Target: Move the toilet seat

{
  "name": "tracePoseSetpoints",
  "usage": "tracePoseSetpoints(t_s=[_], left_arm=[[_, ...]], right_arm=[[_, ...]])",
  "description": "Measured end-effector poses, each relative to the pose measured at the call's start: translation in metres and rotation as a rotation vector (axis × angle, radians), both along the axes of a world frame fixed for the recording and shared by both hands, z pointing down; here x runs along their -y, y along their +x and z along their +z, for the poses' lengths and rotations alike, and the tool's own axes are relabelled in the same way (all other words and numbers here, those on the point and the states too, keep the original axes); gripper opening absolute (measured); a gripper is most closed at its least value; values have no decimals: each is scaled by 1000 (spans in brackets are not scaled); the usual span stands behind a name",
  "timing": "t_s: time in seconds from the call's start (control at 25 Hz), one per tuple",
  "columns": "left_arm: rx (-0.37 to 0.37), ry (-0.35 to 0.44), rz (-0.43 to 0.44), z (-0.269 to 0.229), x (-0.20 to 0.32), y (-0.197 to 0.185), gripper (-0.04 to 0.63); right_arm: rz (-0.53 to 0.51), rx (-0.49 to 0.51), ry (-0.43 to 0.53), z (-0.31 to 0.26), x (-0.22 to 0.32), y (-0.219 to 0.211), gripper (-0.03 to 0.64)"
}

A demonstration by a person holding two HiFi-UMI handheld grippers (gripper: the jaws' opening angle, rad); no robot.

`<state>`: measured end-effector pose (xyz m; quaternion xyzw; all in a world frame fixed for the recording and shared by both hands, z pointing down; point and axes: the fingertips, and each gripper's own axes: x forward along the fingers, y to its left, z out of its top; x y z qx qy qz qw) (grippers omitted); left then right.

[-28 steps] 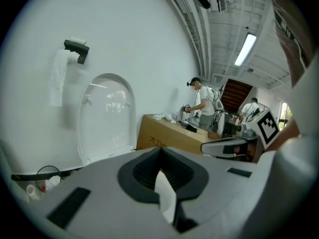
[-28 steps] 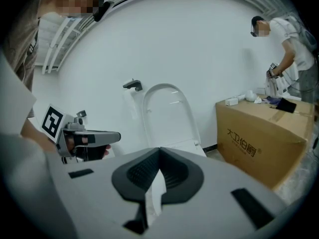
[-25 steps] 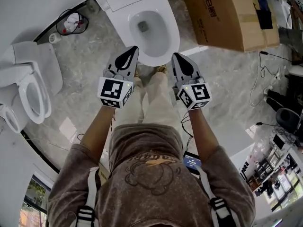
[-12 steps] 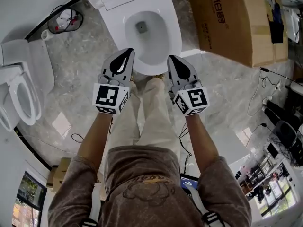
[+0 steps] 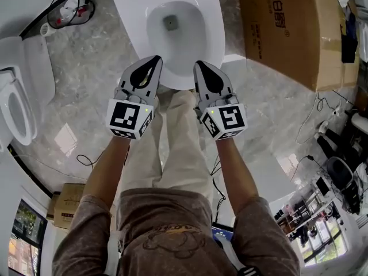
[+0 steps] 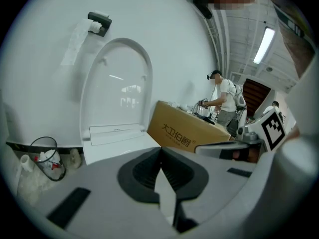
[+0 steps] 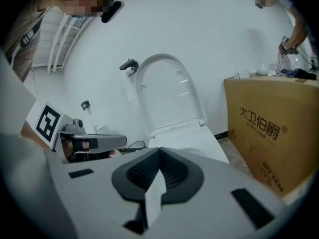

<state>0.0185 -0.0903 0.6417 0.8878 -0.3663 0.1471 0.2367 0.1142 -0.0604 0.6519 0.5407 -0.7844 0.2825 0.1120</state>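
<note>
Approach step, I reckon. Left tongs and right tongs are both fully closed and hold nothing, hovering at the toilet bowl's front rim. Toilet seat stands upright at the back. Next I'd reach over and tip it down.

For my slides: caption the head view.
Shut grey left gripper and right gripper poised before an open white ceramic toilet.

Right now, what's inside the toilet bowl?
Only the dark drain opening in the bare white toilet bowl. The left gripper and right gripper tips cover parts of its front rim.
</note>
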Motion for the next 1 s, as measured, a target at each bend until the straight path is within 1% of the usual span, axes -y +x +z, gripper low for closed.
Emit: tracePoseSetpoints(t_s=[0.16,0.24,0.32,0.36,0.4,0.44,0.48,0.56,0.6,0.68,0.76,0.88,1.0], left_arm=[[-40,-21,7,9,-12,3,10],[-44,-30,17,13,-16,5,24],[-25,-44,18,21,-20,3,123],[-15,-56,11,26,-22,1,158],[-7,-71,2,32,-23,-1,200],[-2,-89,-8,39,-25,-3,259],[0,-111,-17,47,-27,-5,304],[-10,-178,-36,64,-33,-9,364],[-17,-215,-47,72,-36,-10,383],[-22,-272,-64,88,-43,-11,401],[-15,-308,-67,101,-51,-10,411],[0,-356,-74,123,-64,-10,413],[19,-411,-93,144,-76,-12,419]], right_arm=[[-1,32,-17,11,-7,2,1],[-9,44,-38,17,-10,4,55],[-15,52,-59,23,-14,5,101],[-18,55,-70,27,-17,7,130],[-20,56,-84,31,-19,9,168],[-20,58,-102,36,-21,12,206],[-18,64,-124,43,-24,15,247],[-6,90,-168,56,-28,21,333],[1,102,-189,63,-30,24,384],[5,102,-227,77,-34,31,469],[-3,77,-268,91,-41,38,501],[5,63,-326,112,-51,48,525],[43,69,-366,130,-59,61,526]])
